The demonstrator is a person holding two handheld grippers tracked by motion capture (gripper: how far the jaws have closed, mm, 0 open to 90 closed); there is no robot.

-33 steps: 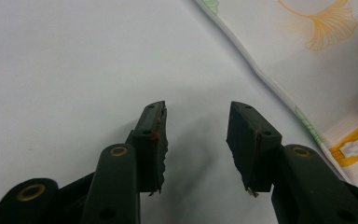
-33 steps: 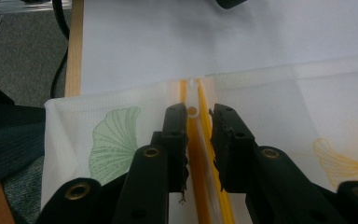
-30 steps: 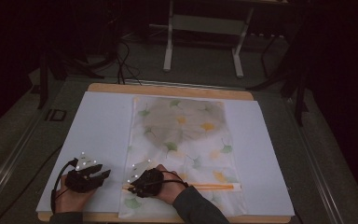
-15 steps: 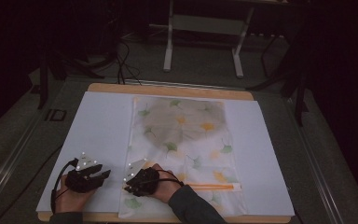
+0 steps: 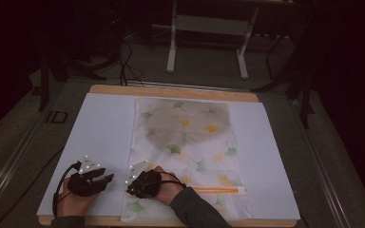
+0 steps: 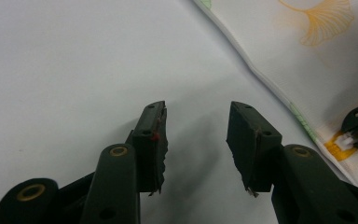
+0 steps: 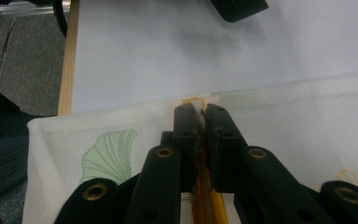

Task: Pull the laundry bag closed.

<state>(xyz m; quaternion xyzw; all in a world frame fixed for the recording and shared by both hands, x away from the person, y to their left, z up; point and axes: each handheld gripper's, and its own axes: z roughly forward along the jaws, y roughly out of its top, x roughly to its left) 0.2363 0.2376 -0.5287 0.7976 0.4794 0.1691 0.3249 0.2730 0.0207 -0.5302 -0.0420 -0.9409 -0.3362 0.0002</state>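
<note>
1. White mesh bag [image 5: 190,156] printed with ginkgo leaves lies flat along the middle of the tabletop [image 5: 100,123]; its near corner is covered by the person's right sleeve [image 5: 197,211].
2. Right claw [image 7: 200,116] is pressed together on the orange zipper [image 7: 196,105] at the bag's edge (the pull itself is mostly buried between the jaws, hard to make out).
3. Left claw [image 6: 196,135] stands spread over bare white tabletop just beside the bag, holding nothing.
4. Surroundings beyond the tabletop are dark and indistinct.
</note>
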